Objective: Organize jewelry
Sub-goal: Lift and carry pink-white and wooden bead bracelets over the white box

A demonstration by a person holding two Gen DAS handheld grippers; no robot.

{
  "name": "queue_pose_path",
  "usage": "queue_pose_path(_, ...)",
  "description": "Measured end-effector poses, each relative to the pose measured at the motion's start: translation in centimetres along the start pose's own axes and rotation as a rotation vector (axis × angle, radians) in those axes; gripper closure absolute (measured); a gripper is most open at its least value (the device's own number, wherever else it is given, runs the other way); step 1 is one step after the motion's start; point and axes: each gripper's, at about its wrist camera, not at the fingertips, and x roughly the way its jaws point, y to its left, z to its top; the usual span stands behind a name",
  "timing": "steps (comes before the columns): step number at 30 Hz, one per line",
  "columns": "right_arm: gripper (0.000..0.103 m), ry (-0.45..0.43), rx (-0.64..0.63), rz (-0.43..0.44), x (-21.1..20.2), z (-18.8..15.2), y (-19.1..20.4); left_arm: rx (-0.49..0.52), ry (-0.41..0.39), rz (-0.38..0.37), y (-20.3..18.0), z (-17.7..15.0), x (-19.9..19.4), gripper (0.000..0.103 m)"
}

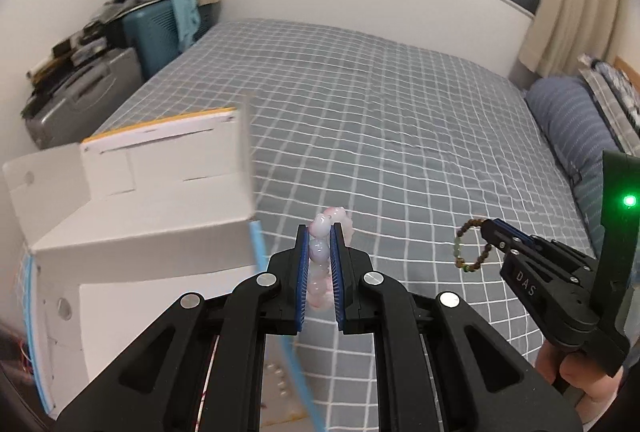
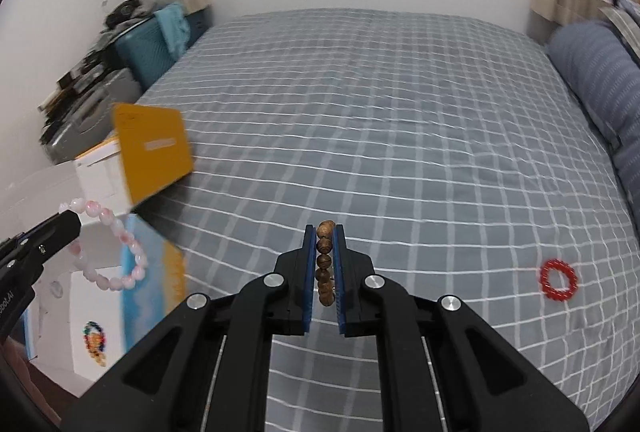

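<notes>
The left tongs (image 1: 320, 232) hold a pink bracelet (image 1: 320, 252). The right tongs (image 2: 325, 232) hold a brown bracelet (image 2: 325, 260). A red ring (image 2: 559, 279) lies on the bed (image 2: 400, 112), lower right.

Your two wrist cameras look steeply down along their fingers, from above the bed (image 1: 400, 112), facing the far wall. Both share the bed and white box (image 2: 100, 168); each catches the other gripper.

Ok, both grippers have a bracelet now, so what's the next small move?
Probably carry the left gripper with its pink bracelet over the open white box and release. The box sits just to the left, with a colourful bracelet already inside. The right gripper holds the brown bracelet and can follow.
</notes>
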Motion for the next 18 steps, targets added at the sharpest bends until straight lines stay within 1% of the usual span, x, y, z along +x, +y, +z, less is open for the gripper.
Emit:
queue_pose_path(10,0.095,-0.034,-0.13,0.107,-2.0,0.4,10.7,-0.068,-0.039,0.095,7.2,-0.7,-4.0,0.093)
queue_pose_path(18,0.095,-0.034,-0.224,0.187,-3.2,-1.5,18.3,-0.13,-0.035,0.163,13.9,-2.7,-5.9,0.093)
